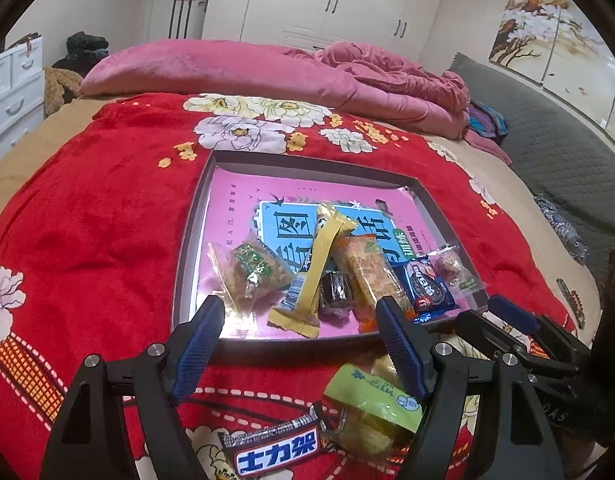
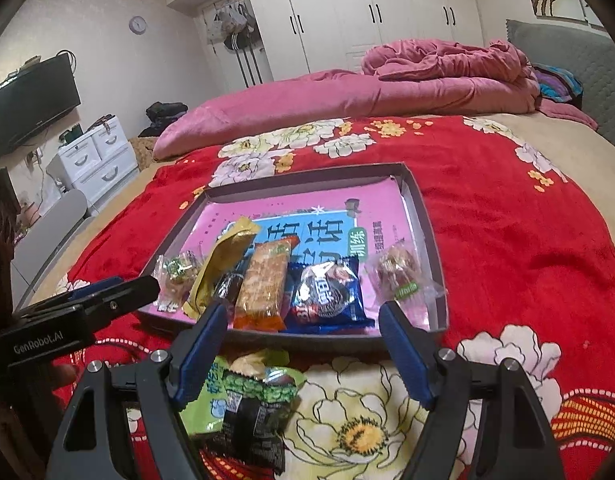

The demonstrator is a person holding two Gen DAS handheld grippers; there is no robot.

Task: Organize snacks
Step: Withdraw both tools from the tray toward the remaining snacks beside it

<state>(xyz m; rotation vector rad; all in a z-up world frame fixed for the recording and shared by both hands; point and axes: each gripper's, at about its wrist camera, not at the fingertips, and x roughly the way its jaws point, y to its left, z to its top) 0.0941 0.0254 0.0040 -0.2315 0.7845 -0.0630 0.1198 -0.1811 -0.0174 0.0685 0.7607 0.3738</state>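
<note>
Meanwhile, both the left gripper [image 1: 297,346] and the right gripper [image 2: 303,354] hovered released and empty over the red floral blanket [image 1: 99,216], just short of the shallow grey cardboard tray [image 2: 423,208]. Inside it lay a long yellow bar wrapper [image 1: 307,268], an orange cracker pack [image 2: 263,284] and a blue Oreo packet [image 2: 327,292], while a blue-labelled chocolate bar [image 1: 275,452] and a green-wrapped snack [image 1: 371,400] lay on the blanket near the fingers.

Near, on red floral blanket: dark blue-and-white candy bar wrapper [image 1: 276,453] reads "士力架". Black housing of left gripper [image 2: 119,292], left side: "GenRobot.AI". Blue cookie packet [image 1: 426,287] in tray: "OREO", upside down. Other print unreadable.
</note>
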